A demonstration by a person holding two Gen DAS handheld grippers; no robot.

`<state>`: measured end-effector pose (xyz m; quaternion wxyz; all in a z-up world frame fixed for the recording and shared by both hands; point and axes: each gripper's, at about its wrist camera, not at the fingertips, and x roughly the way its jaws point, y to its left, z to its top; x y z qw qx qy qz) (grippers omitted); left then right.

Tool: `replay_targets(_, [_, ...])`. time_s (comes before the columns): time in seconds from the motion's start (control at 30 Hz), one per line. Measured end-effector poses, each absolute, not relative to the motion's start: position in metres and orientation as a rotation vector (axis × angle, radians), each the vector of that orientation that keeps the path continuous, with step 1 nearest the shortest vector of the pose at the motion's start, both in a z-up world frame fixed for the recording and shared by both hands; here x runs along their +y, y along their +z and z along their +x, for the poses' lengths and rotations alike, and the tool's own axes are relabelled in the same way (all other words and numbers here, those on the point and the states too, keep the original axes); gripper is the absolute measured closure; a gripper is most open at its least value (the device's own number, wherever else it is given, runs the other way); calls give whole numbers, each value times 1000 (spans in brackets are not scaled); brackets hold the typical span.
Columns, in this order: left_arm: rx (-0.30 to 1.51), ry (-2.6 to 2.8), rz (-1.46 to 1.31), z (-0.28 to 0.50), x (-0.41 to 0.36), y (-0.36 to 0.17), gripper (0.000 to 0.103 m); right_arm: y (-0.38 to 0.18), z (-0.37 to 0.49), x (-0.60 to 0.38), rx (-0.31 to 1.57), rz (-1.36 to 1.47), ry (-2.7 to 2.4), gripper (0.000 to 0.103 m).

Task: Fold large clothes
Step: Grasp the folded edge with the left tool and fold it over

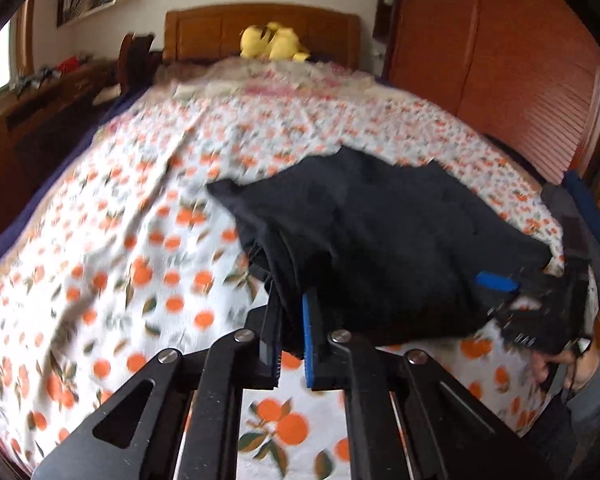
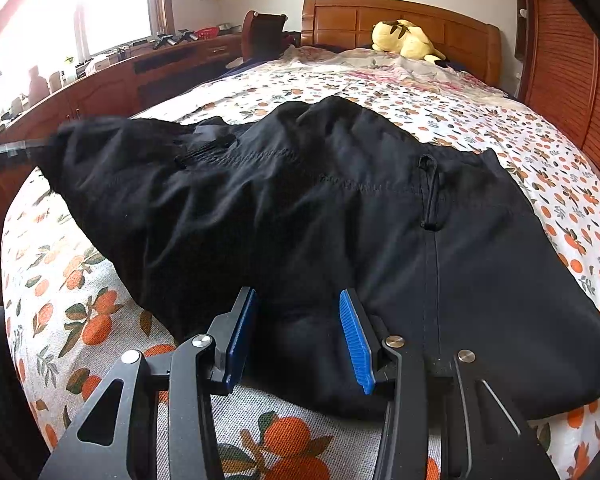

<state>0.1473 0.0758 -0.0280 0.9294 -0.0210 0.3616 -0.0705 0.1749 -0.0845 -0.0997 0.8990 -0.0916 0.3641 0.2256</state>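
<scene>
- Two tools are working on one black, heavy-fabric pair of trousers (image 2: 340, 220) that is lying on the orange-print cotton bedspread (image 2: 480, 120) of a wooden bed.
- Left tool (image 1: 294, 332) is pinching a bunched edge of the trousers (image 1: 380, 240), its blue pads pressed together on the cloth; the fabric is hanging from it and draping away ahead and to its right.
- Right tool (image 2: 298, 332) is standing with its blue pads spread, the cloth lying between and under them; the pads are not visibly pressing on it, so it is probably resting there rather than gripping.
- From the right tool, the bulk of the trousers is spreading ahead and to the right, fairly flat, while the part to its left is rising in a wrinkled hump.
- Judging by this, the fold is only starting: one edge is being gathered, nothing is yet laid over in a tidy layer, and smoothing and further folds are remaining.
- One yellow plush toy (image 2: 404, 42) is sitting far ahead by the headboard, well apart from the work.
</scene>
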Motion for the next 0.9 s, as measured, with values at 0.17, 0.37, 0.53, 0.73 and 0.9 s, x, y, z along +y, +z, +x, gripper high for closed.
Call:
replay_targets(0.17, [681, -195, 3, 162, 41, 7, 96, -90, 171, -91, 725, -164, 427, 58])
replay_targets(0.37, [650, -322, 46, 188, -30, 32, 99, -62, 152, -128, 657, -152, 402, 58])
replay_targets(0.53, [651, -469, 47, 202, -94, 37, 103, -55, 137, -173, 639, -178, 320, 58])
replay_targets(0.73, [663, -503, 119, 213, -153, 33, 103, -56, 123, -219, 664, -140, 263, 58])
replay_targets(0.9, [665, -453, 94, 195, -122, 35, 103, -58, 124, -216, 676, -153, 281, 58])
